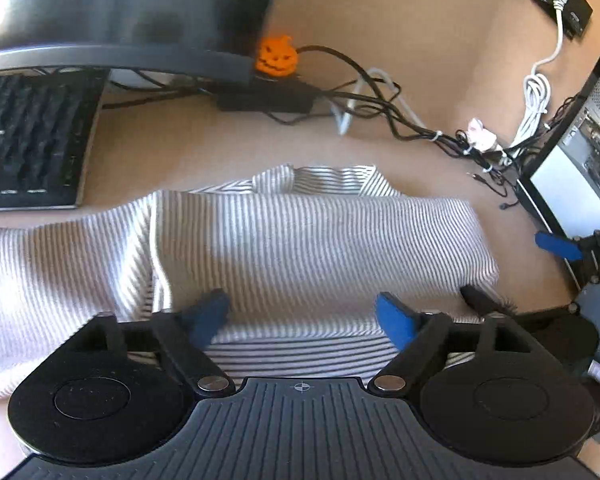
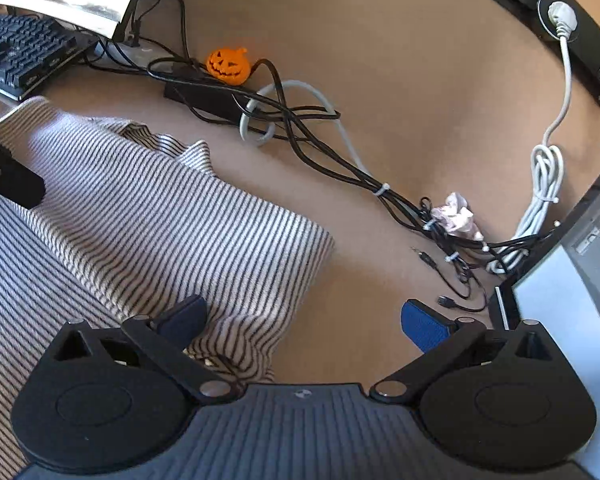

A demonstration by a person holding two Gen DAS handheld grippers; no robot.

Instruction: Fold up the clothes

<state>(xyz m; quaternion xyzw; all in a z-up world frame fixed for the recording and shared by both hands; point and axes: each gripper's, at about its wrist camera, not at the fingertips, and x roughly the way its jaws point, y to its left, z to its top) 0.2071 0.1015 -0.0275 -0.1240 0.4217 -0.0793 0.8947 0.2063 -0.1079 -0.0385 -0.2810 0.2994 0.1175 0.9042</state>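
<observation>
My left gripper (image 1: 302,314) hangs over the striped shirt (image 1: 284,240), jaws spread apart. Both blue pads sit low above the cloth; I cannot tell whether their tips touch it. Nothing is pinched between them.

The shirt lies on the tan desk (image 1: 420,60), white with thin dark stripes. In the left wrist view a folded panel runs crosswise in front of the gripper, with a second layer showing below it nearer the camera, stripes running the other way. A raised crease stands left of centre. The collar end pokes out at the far edge of the fold. The left part of the cloth is in bright sun.

My right gripper (image 2: 306,320) is also wide open, holding nothing. Its left finger (image 2: 184,316) sits over the shirt's near corner; its right finger (image 2: 424,328) is over bare desk, clear of the cloth. The folded edge of the shirt ends between the two. From the left wrist view I see the right gripper's blue tip just beyond the shirt's right edge.

Behind the shirt: an orange pumpkin figure (image 1: 276,56) on a black power brick (image 1: 266,98), a tangle of black cables (image 2: 300,132), and a coiled white cord (image 2: 544,184) running up to a plug (image 2: 560,16). A black keyboard (image 1: 28,140) sits at far left, partly under a monitor (image 1: 120,4). A crumpled scrap of tissue (image 2: 456,214) lies among the cables.
</observation>
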